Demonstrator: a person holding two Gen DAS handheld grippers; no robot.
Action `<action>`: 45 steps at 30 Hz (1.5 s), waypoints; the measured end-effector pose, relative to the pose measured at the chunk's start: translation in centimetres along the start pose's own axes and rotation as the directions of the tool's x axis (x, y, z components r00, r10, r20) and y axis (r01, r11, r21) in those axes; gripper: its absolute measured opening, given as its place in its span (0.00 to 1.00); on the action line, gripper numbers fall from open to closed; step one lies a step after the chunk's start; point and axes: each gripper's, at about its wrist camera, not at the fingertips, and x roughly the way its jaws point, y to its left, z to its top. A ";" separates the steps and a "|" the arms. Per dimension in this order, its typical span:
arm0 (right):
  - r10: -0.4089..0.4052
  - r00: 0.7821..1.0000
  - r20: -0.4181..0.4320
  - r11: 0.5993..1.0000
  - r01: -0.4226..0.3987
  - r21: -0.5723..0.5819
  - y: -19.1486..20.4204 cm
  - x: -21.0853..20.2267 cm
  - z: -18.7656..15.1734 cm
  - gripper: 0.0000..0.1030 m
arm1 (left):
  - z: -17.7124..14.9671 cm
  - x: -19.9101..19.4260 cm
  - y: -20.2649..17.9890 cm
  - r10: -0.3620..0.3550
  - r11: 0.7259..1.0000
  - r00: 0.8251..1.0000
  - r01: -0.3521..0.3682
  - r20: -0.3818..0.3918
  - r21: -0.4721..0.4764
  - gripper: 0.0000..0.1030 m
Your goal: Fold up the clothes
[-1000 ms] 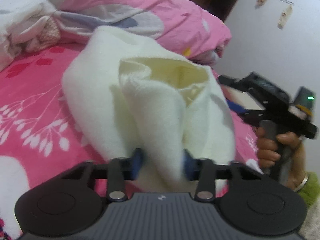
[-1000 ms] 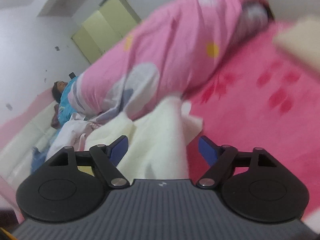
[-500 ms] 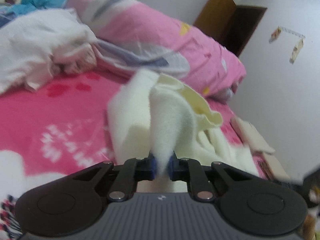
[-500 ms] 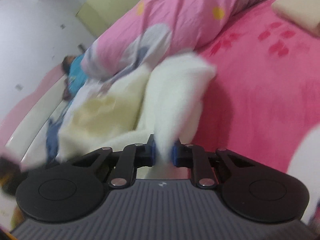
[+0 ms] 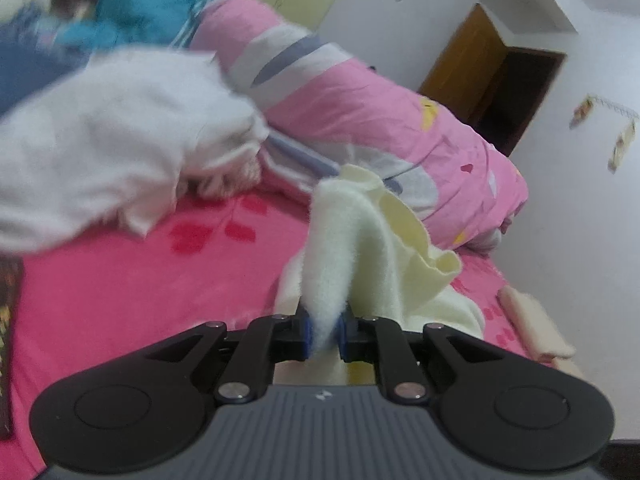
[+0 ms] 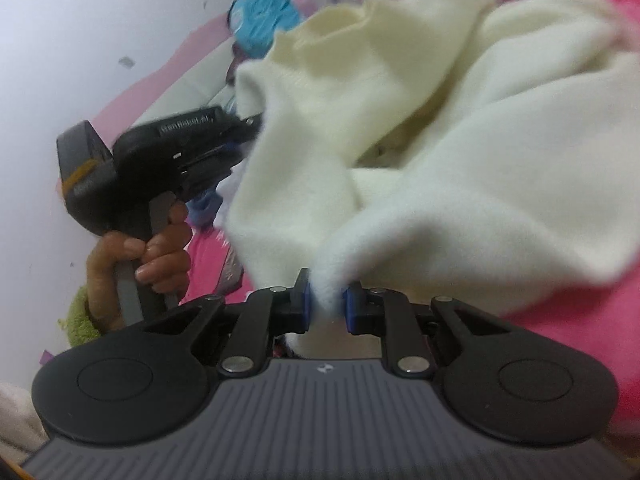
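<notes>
The left gripper (image 5: 322, 334) was clamped on a fold of the cream fleece garment (image 5: 360, 248), lifting it above the pink bedsheet (image 5: 140, 280), with the rest trailing down to the right. The right gripper (image 6: 327, 309) pinched another edge of the same garment, which billowed across that view. Seen from the right wrist, the person's left hand (image 6: 140, 258) wrapped the other tool's handle, held upright, a green sleeve (image 6: 78, 316) at the wrist. A pink quilt (image 5: 380, 120) and a white garment (image 5: 112, 140) lay behind.
</notes>
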 end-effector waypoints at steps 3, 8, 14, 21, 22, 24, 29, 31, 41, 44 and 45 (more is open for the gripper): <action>0.010 1.000 -0.027 1.000 -0.010 -0.011 0.2 3.0 0.7 0.15 | -0.8 -0.1 1.5 0.017 1.000 1.000 -0.018 -0.002 -0.014 0.32; 0.027 0.997 -0.068 0.999 -0.029 -0.027 0.5 7.9 1.9 0.16 | -1.8 -1.4 3.2 0.031 0.998 0.999 -0.029 0.040 -0.052 0.68; 0.043 0.998 -0.046 0.997 -0.047 -0.068 1.3 8.1 1.7 0.27 | -3.3 -0.6 2.7 0.004 0.999 0.999 -0.005 -0.032 -0.035 0.85; -0.017 1.000 -0.013 0.968 0.013 -0.250 3.2 2.3 0.2 0.76 | -3.8 0.7 0.8 0.027 0.999 0.998 -0.026 -0.055 0.024 0.86; -0.028 1.000 0.008 0.962 0.029 -0.272 3.1 1.0 0.5 0.77 | -3.8 0.9 0.7 0.035 0.999 0.998 -0.033 -0.059 0.027 0.86; -0.049 0.997 0.051 0.947 0.063 -0.314 2.9 -1.6 1.0 0.77 | -3.9 1.5 0.7 0.055 0.998 0.996 -0.053 -0.073 0.033 0.86; -0.098 0.981 0.165 0.901 0.158 -0.404 2.3 -7.8 2.4 0.83 | -4.7 2.7 0.8 0.110 0.993 0.988 -0.104 -0.109 0.061 0.86; -0.167 0.958 0.234 0.884 0.251 -0.396 0.9 -7.8 5.0 0.84 | -5.0 2.5 0.8 0.128 0.990 0.986 -0.121 -0.103 0.067 0.84; -0.394 0.884 0.252 0.913 0.409 -0.004 -13.9 -3.0 21.4 0.85 | -7.0 -3.9 0.1 0.059 0.981 0.998 -0.062 0.025 0.183 0.88; -0.341 0.931 0.134 0.934 0.319 0.160 -18.9 0.2 25.4 0.84 | -7.9 -4.4 0.3 0.024 0.981 0.999 -0.017 -0.033 0.194 0.88; -0.335 0.936 0.107 0.934 0.314 0.172 -19.6 1.4 26.0 0.84 | -8.2 -4.2 0.4 0.013 0.982 0.998 -0.002 -0.057 0.187 0.88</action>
